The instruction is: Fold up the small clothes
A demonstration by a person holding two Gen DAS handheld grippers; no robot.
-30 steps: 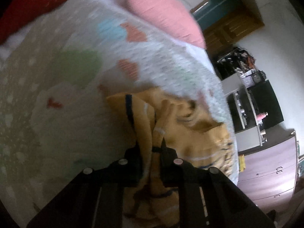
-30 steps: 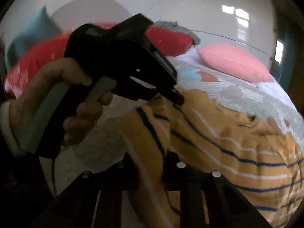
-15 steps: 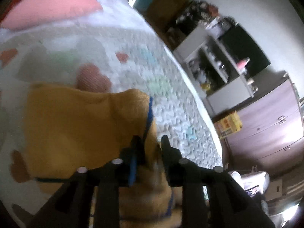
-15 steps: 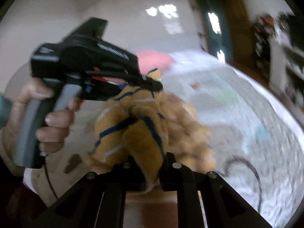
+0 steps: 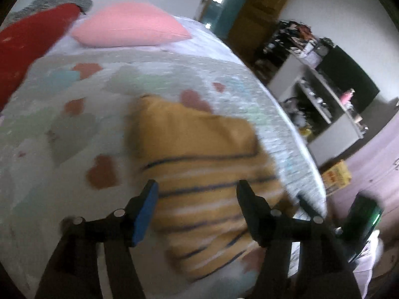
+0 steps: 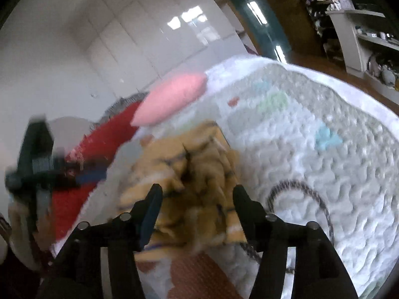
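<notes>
A small mustard-yellow garment with blue and white stripes [image 5: 199, 164] lies on the quilted bedspread [image 5: 74, 114]. In the left wrist view it lies fairly flat in front of my left gripper [image 5: 197, 194], which is open and empty above its near part. In the right wrist view the same garment [image 6: 189, 172] looks bunched and blurred just beyond my right gripper [image 6: 197, 196], which is open and empty. The left gripper [image 6: 37, 169] shows blurred at the left of the right wrist view.
A pink pillow [image 5: 129, 25] and a red cushion [image 5: 27, 37] lie at the bed's head. A braided cable [image 6: 314, 199] loops on the bedspread right of the garment. Shelves [image 5: 324, 94] and a drawer unit stand beyond the bed's right edge.
Both grippers have opened and let go of the garment. It has dropped from being held up in the air onto the bedspread.
</notes>
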